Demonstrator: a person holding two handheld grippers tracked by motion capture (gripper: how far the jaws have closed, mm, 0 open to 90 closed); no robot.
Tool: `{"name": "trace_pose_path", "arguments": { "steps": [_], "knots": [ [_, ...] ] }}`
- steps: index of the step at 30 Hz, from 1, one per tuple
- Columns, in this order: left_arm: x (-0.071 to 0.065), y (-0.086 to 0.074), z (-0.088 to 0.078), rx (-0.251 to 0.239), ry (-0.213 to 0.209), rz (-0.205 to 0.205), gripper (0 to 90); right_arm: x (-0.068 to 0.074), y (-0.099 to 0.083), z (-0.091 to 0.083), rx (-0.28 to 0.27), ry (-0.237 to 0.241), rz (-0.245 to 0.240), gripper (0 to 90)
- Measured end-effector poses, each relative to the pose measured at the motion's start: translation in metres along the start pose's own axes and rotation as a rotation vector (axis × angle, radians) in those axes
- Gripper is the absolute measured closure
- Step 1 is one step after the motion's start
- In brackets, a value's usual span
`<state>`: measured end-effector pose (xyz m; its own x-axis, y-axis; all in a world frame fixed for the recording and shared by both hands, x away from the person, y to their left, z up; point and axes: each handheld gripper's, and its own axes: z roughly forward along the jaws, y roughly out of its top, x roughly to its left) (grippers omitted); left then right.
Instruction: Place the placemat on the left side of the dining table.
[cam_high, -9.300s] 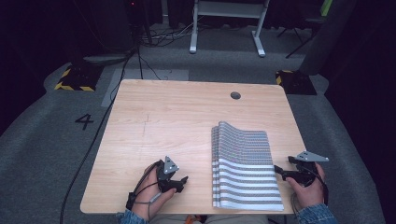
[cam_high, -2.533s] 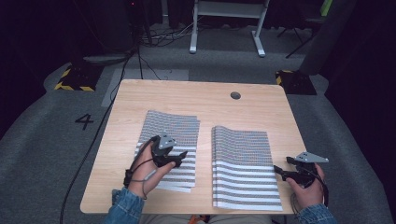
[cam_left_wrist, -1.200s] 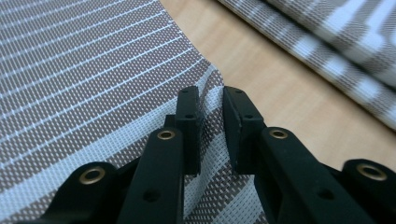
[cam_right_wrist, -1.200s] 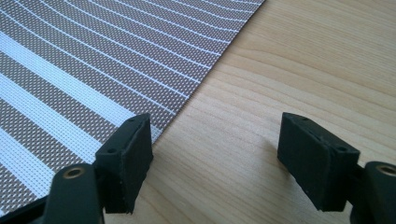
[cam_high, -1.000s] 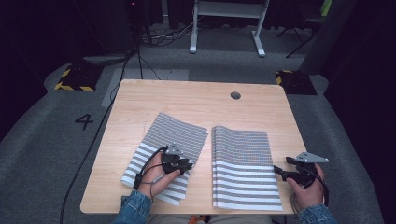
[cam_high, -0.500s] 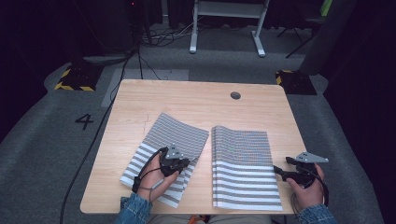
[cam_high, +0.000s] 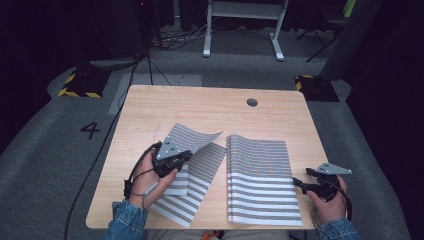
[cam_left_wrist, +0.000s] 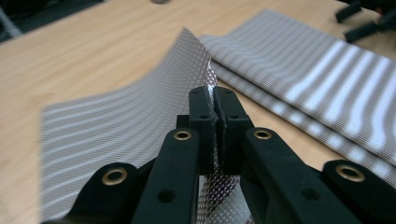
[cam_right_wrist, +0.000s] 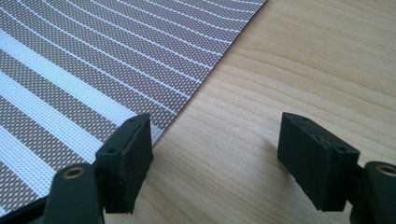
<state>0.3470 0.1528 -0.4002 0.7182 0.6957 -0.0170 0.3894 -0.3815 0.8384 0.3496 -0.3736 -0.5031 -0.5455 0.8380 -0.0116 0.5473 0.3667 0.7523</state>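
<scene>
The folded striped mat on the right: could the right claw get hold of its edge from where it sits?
Probably yes. The right claw rests open on the bare table right beside the folded striped mat, one jaw already at its edge, and nothing lies between them.

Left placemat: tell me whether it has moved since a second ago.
Yes. The left gripper, shut on the left placemat, has lifted its corner off the table; it folds toward the right placemat.

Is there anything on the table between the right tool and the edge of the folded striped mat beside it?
Nothing visible: the open right tool sits beside the folded grey-and-white striped woven mat, bare wooden table between.
</scene>
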Motion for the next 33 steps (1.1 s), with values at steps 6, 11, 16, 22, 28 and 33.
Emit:
{"name": "trace_pose_path", "arguments": {
  "steps": [6,11,16,22,28,33],
  "knots": [
    [0.034,0.002,-0.016,-0.043,0.116,-0.041,86.8,0.000,0.000,0.000,0.000,0.000,0.000,26.6],
    [0.062,-0.003,-0.029,-0.047,0.220,-0.051,86.8,0.000,0.000,0.000,0.000,-0.001,0.000,26.6],
    [0.090,-0.009,-0.048,-0.049,0.320,-0.070,86.6,0.000,0.000,0.000,0.000,0.000,0.000,26.6],
    [0.123,-0.021,-0.072,0.004,0.442,-0.144,76.5,0.000,0.000,0.000,0.000,-0.001,0.000,26.6],
    [0.114,-0.018,-0.086,0.035,0.610,-0.159,36.4,0.000,0.000,0.000,0.000,-0.001,-0.002,26.6],
    [0.086,-0.004,-0.071,-0.012,0.513,-0.120,34.4,0.000,0.000,0.000,0.000,-0.002,-0.001,26.5]
  ]
}}
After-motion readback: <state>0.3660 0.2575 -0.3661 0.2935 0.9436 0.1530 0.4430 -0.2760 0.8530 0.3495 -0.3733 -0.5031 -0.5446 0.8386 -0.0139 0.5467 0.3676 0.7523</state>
